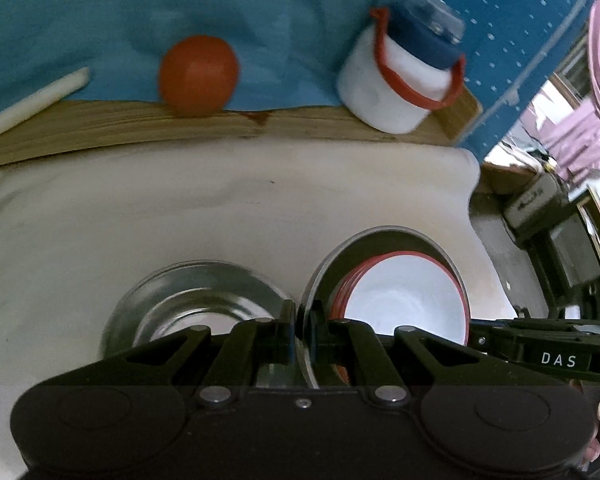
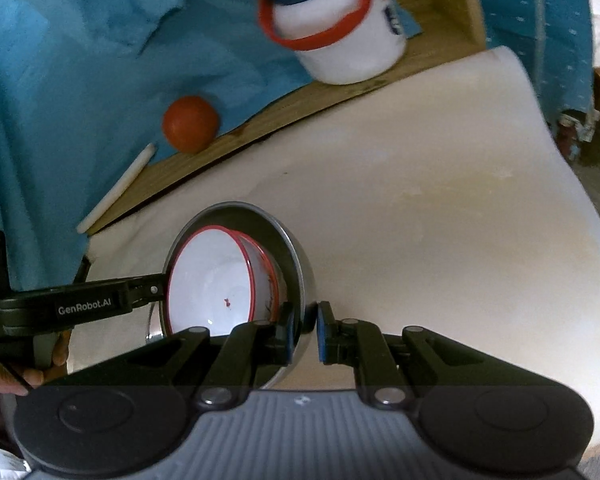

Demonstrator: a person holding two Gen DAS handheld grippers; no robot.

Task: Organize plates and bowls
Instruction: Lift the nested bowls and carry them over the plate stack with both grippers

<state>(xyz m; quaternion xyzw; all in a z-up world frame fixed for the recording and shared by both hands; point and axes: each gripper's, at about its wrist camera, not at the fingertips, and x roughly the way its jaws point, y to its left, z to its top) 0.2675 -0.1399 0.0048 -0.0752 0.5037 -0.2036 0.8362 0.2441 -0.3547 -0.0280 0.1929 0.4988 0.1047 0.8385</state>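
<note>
A steel bowl [image 1: 380,236] holds two nested white bowls with red rims [image 1: 404,300]. My left gripper [image 1: 304,320] is shut on the steel bowl's left rim. My right gripper [image 2: 306,320] is shut on the opposite rim of the steel bowl [image 2: 296,264]. In the right wrist view the white bowls [image 2: 212,276] lean inside it, and the left gripper [image 2: 162,288] reaches in from the left. A second, empty steel bowl [image 1: 192,292] sits on the white tabletop just left of the held one.
Along the back runs a wooden board [image 1: 100,132] under a blue cloth [image 1: 100,20]. On it are an orange ball [image 1: 198,76], a white jar with a blue lid and red handle [image 1: 392,84] and a white stick [image 1: 32,100]. The white tabletop [image 2: 440,200] ends at the right.
</note>
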